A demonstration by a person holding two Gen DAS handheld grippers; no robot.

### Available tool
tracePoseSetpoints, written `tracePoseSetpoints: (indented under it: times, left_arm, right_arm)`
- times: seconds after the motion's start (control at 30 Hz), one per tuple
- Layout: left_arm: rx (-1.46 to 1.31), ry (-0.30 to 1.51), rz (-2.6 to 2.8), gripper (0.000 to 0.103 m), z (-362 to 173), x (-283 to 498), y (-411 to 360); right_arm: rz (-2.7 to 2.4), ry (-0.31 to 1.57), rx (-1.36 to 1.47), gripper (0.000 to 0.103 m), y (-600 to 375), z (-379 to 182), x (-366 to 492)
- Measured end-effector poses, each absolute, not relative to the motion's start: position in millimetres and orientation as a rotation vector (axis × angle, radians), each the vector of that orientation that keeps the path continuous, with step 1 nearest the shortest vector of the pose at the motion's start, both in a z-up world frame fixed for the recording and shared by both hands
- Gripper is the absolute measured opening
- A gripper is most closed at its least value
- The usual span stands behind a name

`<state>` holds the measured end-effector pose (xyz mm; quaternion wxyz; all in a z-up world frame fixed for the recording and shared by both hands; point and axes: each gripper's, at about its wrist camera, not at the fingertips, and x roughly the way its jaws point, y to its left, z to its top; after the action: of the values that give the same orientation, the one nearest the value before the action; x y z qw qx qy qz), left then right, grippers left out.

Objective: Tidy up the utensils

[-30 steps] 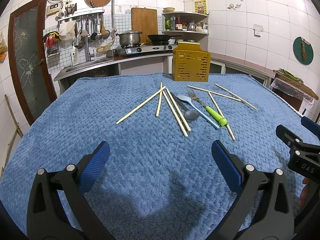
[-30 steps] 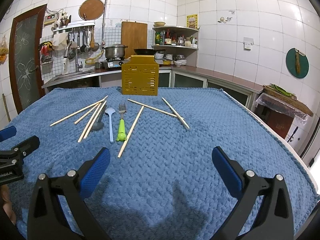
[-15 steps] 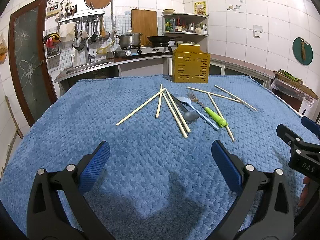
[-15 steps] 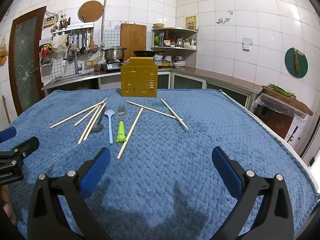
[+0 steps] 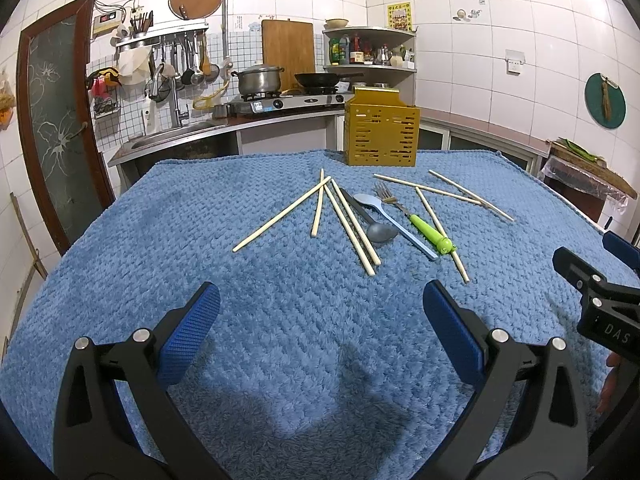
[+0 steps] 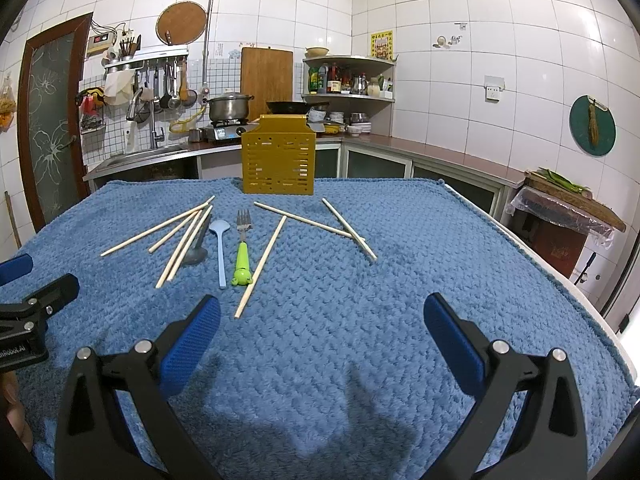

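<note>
- The left gripper [image 5: 320,320] hangs wide apart above the blue towel [image 5: 160,260].
- Chopsticks [image 5: 352,228], spoons and a green-handled fork [image 5: 416,220] lie scattered before the yellow holder [image 5: 382,132].

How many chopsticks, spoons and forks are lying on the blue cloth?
Chopsticks: 7
Spoons: 2, a light blue one and a dark grey one
Forks: 1, with a green handle
Total: 10

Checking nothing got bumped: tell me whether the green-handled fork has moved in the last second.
No. The green-handled fork still lies beside the blue spoon, tines toward the yellow holder, as before.
</note>
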<state>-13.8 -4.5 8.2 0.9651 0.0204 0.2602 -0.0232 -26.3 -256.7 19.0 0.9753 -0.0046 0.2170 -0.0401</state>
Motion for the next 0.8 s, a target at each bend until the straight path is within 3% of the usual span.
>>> tracePoseSetpoints:
  times: [0.53,0.8]
  left_arm:
    - [0.046,0.539,-0.030,0.098,11,-13,-4]
    - [0.025,0.569,0.010,0.098,44,11,7]
  right_arm:
    - [-0.068,0.437,-0.007,0.099,-256,25,-29]
    - [-0.025,0.452,-0.031,0.099,-258,54,-4]
